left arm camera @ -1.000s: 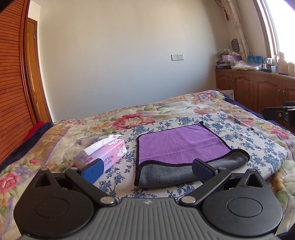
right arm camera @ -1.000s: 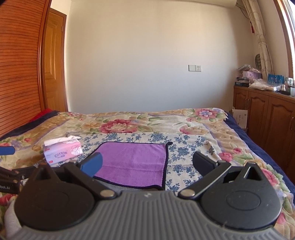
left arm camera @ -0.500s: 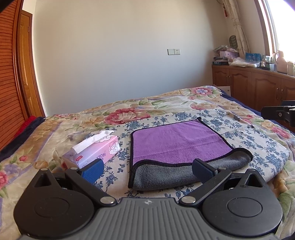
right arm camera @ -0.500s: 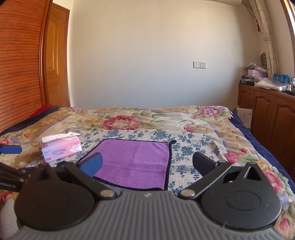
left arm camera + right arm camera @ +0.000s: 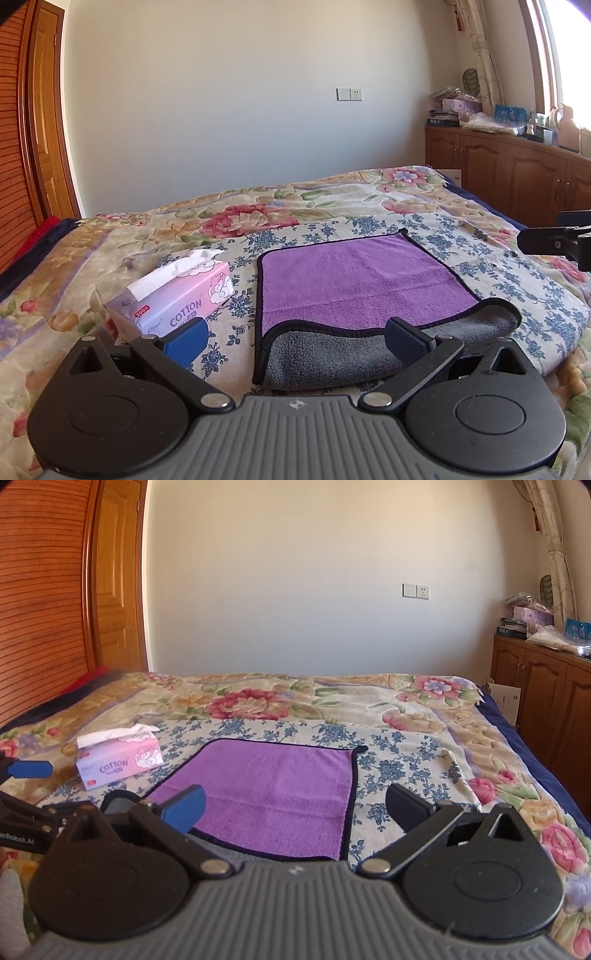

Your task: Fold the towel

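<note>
A purple towel with a black hem lies flat on the bed. Its grey underside shows in a folded strip along the near edge. It also shows in the right wrist view. My left gripper is open and empty, held just short of the towel's near edge. My right gripper is open and empty, over the towel's near right part. The right gripper's finger shows at the right edge of the left view. The left gripper's blue pad shows at the left edge of the right view.
A pink tissue box stands left of the towel, also in the right wrist view. The bed has a floral cover. Wooden cabinets with clutter line the right wall. A wooden door stands far left.
Both grippers have shifted slightly, so the towel and tissue box sit a little differently in view. The towel has not moved. Both grippers stay open.
</note>
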